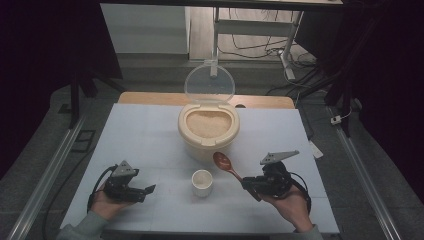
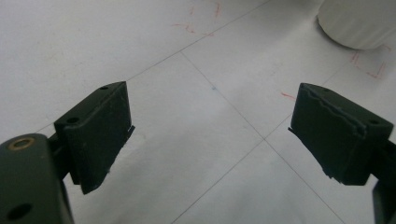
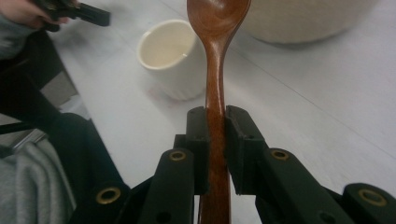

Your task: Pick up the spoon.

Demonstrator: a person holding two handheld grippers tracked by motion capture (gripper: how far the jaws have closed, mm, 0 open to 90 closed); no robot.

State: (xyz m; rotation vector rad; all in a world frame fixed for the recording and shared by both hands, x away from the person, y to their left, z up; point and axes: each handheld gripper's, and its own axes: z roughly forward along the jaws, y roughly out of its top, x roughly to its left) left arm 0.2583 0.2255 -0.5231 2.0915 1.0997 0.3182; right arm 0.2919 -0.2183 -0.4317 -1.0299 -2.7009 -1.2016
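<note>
A wooden spoon [image 3: 215,70] is clamped by its handle in the right hand-held gripper [image 3: 215,128], bowl forward and lifted between the small white cup [image 1: 202,182] and the open rice container [image 1: 208,127], apparently for scooping. The left hand-held gripper [image 2: 212,126] is kept released and empty, low over the table [image 1: 150,140].

In the right gripper view, the top edge is cutting off the bowl of the wooden spoon [image 3: 217,56], and the handle's lower end is disappearing between the jaws. The rice container [image 3: 299,18] is showing just its lower wall there, blurred. In the left gripper view, the white cup [image 2: 359,23] is running off the top right corner, perhaps half visible.
</note>
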